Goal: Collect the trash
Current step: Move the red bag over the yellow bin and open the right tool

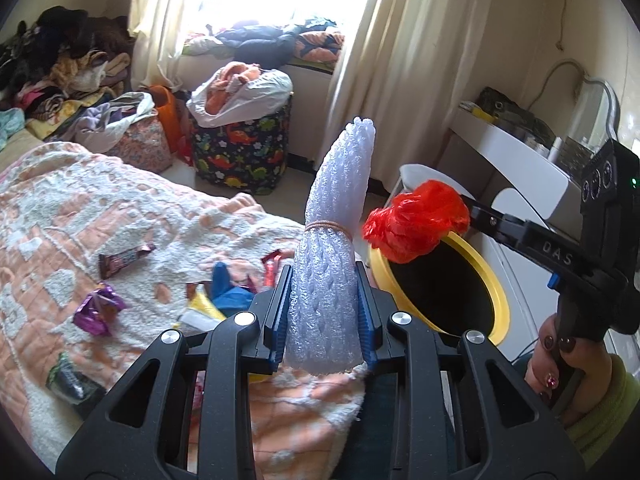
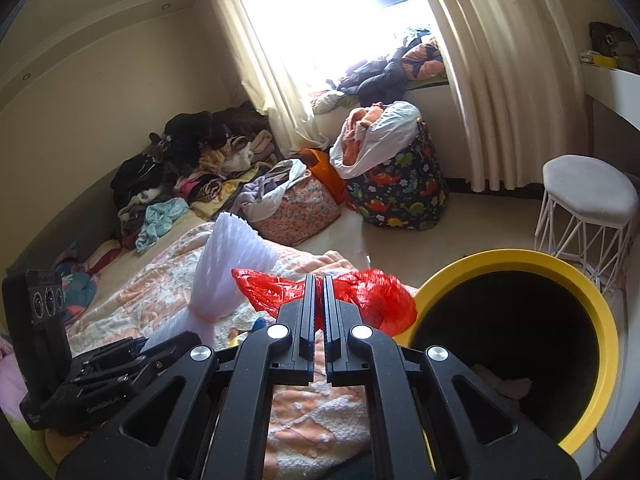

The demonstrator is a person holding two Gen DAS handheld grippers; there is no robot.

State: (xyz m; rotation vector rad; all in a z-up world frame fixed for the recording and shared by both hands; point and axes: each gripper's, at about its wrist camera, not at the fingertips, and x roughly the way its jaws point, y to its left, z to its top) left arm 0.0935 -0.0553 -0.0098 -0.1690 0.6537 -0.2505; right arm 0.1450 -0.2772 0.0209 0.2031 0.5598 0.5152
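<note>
My left gripper (image 1: 325,280) is shut on a roll of white foam netting (image 1: 338,216) tied with a rubber band, standing upright between the pads. My right gripper (image 2: 319,284) is shut on a crumpled red plastic bag (image 2: 372,292); in the left wrist view that bag (image 1: 416,222) hangs over the rim of the yellow trash bin (image 1: 500,300). The bin (image 2: 592,292) stands by the bed's edge, dark inside, with some scraps at the bottom. The foam roll (image 2: 228,264) also shows left of the red bag. Several wrappers lie on the bedspread: a brown bar wrapper (image 1: 126,260), a purple one (image 1: 98,308).
The bed has a peach and white blanket (image 1: 80,208). A dinosaur-print hamper (image 1: 240,152) and heaps of clothes (image 1: 60,68) stand beyond it by the window. A white stool (image 2: 588,208) stands behind the bin, a white desk (image 1: 516,148) to the right.
</note>
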